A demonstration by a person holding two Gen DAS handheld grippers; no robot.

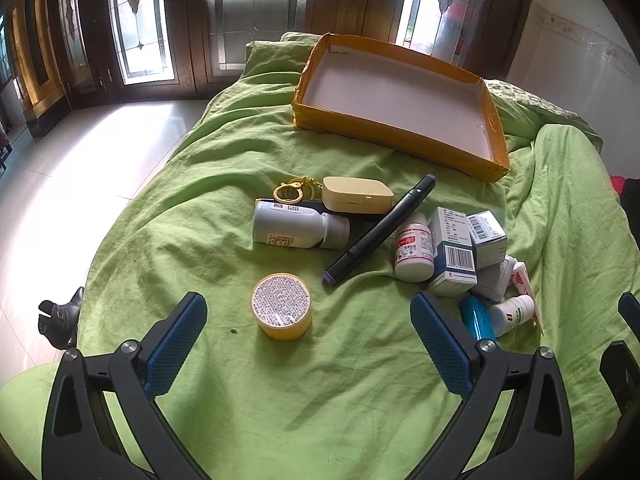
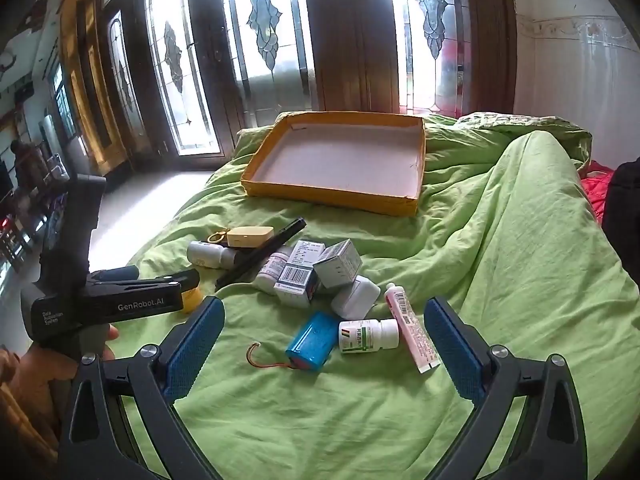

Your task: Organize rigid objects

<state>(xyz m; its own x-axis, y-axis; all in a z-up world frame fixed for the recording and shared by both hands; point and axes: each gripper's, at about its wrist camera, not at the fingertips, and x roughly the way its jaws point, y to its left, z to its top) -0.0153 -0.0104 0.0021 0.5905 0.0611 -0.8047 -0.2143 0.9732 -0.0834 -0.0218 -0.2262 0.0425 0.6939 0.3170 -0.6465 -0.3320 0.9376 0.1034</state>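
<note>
An empty yellow cardboard tray [image 1: 392, 132] [image 2: 328, 196] rests at the far end of the green bed. My left gripper [image 1: 307, 299] is open, and a yellow round jar [image 1: 282, 306] stands just beyond and between its fingers, untouched. Farther off lie a white bottle [image 1: 296, 224], a cream case [image 1: 356, 194] with a yellow keyring [image 1: 288, 192], a black pen [image 1: 380, 228], a red-labelled bottle [image 1: 414, 248] and two medicine boxes [image 1: 452, 252]. My right gripper [image 2: 325, 305] is open above a blue battery pack [image 2: 312, 340], a small green-labelled bottle [image 2: 368, 334] and a pink tube [image 2: 412, 328].
The green quilt [image 2: 540, 220] humps up on the right. The bed's left edge drops to a white tiled floor [image 1: 80, 184], where a black boot [image 1: 60, 320] stands. Dark wooden glass doors [image 2: 352, 40] close off the far side. A hand holds the left gripper [image 2: 132, 292].
</note>
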